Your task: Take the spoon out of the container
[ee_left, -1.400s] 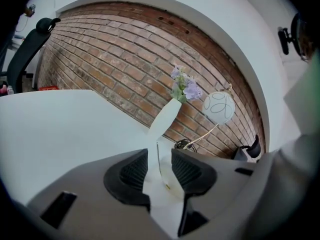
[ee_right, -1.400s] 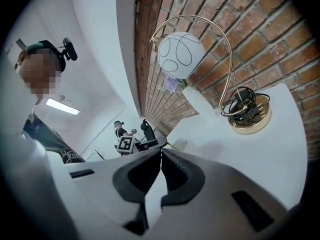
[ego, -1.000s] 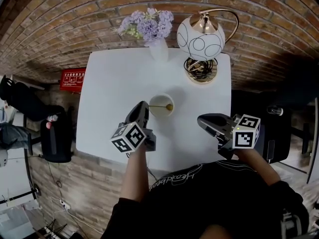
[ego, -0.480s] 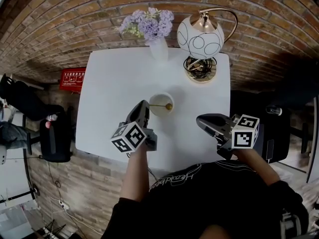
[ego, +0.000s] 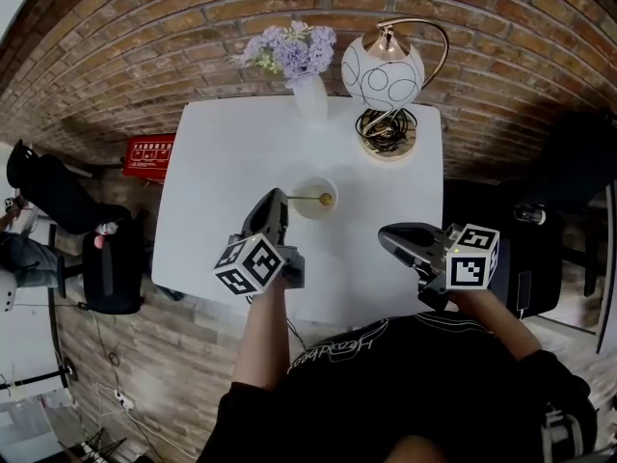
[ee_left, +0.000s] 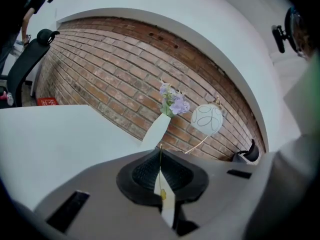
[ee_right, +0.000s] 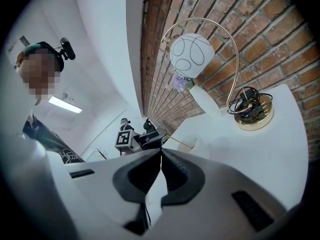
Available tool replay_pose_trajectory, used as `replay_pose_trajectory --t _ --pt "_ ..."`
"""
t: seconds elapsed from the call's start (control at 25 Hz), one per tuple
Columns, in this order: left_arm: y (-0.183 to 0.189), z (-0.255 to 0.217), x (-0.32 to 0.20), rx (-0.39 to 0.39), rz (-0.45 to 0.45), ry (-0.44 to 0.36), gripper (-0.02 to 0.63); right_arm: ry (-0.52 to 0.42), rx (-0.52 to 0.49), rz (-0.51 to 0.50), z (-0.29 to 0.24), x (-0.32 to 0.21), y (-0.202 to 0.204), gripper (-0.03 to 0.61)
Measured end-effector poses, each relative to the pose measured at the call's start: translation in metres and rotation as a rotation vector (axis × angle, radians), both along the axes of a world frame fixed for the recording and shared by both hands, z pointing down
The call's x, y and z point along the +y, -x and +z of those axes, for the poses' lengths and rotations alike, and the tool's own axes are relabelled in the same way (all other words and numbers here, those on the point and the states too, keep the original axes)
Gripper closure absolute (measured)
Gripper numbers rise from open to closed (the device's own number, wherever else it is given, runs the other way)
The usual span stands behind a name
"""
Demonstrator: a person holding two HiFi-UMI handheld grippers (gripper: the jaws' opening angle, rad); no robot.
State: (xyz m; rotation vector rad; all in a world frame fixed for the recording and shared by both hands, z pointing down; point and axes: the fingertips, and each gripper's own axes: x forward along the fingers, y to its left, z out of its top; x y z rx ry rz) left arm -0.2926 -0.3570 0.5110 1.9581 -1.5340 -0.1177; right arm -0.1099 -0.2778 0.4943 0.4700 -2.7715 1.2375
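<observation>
A small white container (ego: 310,205) stands near the middle of the white table (ego: 212,191). A thin gold spoon (ego: 325,199) lies across its rim, bowl to the right and handle pointing left. My left gripper (ego: 279,200) is at the container's left side, shut on the handle's end. In the left gripper view the gold spoon (ee_left: 160,171) runs as a fine line between the closed pads of the left gripper (ee_left: 160,156), with the container (ee_left: 169,211) behind. My right gripper (ego: 385,234) hovers to the container's right, shut and empty. The right gripper view shows the right gripper (ee_right: 161,156) and the container (ee_right: 194,144).
A white vase of purple flowers (ego: 307,90) and a round white lamp on a gold base (ego: 384,75) stand at the table's far edge by the brick wall. A black chair (ego: 108,270) is left of the table, a red sign (ego: 147,154) lies on the floor.
The head view has shifted a little, so the table sits slightly higher in the picture. The left gripper stays at the spoon handle; the right gripper has barely moved.
</observation>
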Motion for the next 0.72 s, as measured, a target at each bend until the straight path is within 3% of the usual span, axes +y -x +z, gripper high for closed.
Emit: replay_pose_trajectory --t 0.4,0.72 --pt "0.0 -0.061 0.048 -0.026 -0.002 -0.103 0.607 -0.068 -0.023 -0.037 -0.027 0.037 0.009 0.581" --pt "-0.038 -0.088 0.112 -0.028 0.084 -0.118 0.607 -0.152 -0.06 -0.042 -0.061 0.066 0.005 0.581"
